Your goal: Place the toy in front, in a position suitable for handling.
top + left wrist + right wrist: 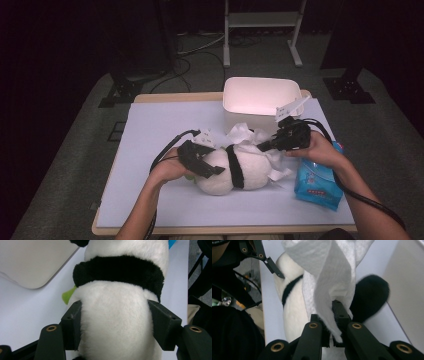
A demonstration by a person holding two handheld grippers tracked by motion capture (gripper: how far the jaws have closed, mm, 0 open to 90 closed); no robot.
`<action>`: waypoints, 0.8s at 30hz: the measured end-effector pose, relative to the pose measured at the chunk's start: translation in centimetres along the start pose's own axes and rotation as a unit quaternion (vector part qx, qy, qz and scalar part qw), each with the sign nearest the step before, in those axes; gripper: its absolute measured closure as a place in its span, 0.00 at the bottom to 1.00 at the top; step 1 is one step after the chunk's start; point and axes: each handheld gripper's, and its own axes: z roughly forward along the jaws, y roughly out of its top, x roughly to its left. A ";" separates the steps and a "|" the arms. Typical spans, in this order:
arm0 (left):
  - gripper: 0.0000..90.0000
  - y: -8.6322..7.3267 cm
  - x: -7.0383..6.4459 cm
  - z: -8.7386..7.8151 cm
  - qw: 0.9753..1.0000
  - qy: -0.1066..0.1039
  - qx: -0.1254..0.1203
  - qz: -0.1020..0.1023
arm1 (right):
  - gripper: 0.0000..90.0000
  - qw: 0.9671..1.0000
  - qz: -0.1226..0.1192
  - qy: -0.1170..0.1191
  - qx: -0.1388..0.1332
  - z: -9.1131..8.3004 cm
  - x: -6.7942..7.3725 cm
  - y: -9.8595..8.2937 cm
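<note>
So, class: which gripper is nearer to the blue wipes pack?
Right. The right gripper pinches a white tissue on the panda plush just beside the blue wipes pack; the left gripper clamps the plush's far end.

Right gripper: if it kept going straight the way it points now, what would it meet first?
The right gripper, jaws shut on the white tissue, points at the panda toy; it would probably press the tissue into its white body, though depth is unclear.

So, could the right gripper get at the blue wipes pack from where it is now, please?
Probably not yet. The pack lies just beside the right gripper with nothing between them, but its jaws are shut on a white tissue against the plush panda.
</note>
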 end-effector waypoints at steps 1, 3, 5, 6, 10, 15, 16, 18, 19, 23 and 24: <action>0.38 0.1 -0.1 0.0 1.000 0.002 0.004 0.004 | 0.95 1.000 -0.007 -0.002 0.007 0.3 0.2 0.4; 0.38 0.1 -0.2 0.0 1.000 0.002 0.005 0.004 | 0.95 1.000 -0.016 0.002 0.011 0.8 0.4 1.0; 0.37 0.1 -0.2 0.0 1.000 0.001 0.004 0.004 | 0.95 1.000 -0.026 0.003 0.017 1.6 0.7 1.9; 0.37 0.1 -0.2 0.0 1.000 0.001 0.004 0.004 | 0.95 0.999 -0.030 0.004 0.019 1.9 0.9 2.1; 0.37 0.0 -0.4 0.1 1.000 0.000 0.003 0.007 | 0.95 0.999 -0.039 0.007 0.031 2.7 1.2 2.8; 0.36 -0.3 -0.3 0.0 1.000 -0.005 -0.009 0.000 | 0.95 0.998 -0.041 0.008 0.039 2.9 1.2 2.7; 0.36 -0.2 -0.3 -0.1 1.000 -0.006 -0.009 0.003 | 0.95 0.999 -0.035 0.008 0.039 2.9 1.3 2.6; 0.34 -0.2 -0.4 -0.1 1.000 -0.007 -0.012 0.003 | 0.95 0.999 -0.030 0.014 0.035 2.7 1.1 2.1; 0.33 -0.2 -0.4 -0.1 1.000 -0.008 -0.014 0.000 | 0.95 0.999 -0.028 0.016 0.033 2.6 1.1 1.9; 0.26 0.0 -0.3 -0.4 1.000 -0.009 -0.018 -0.003 | 0.95 0.999 -0.023 0.021 0.025 2.4 1.0 1.2; 0.24 -0.1 -0.3 -0.4 1.000 -0.008 -0.020 -0.007 | 0.95 0.999 -0.020 0.022 0.024 2.4 1.0 1.1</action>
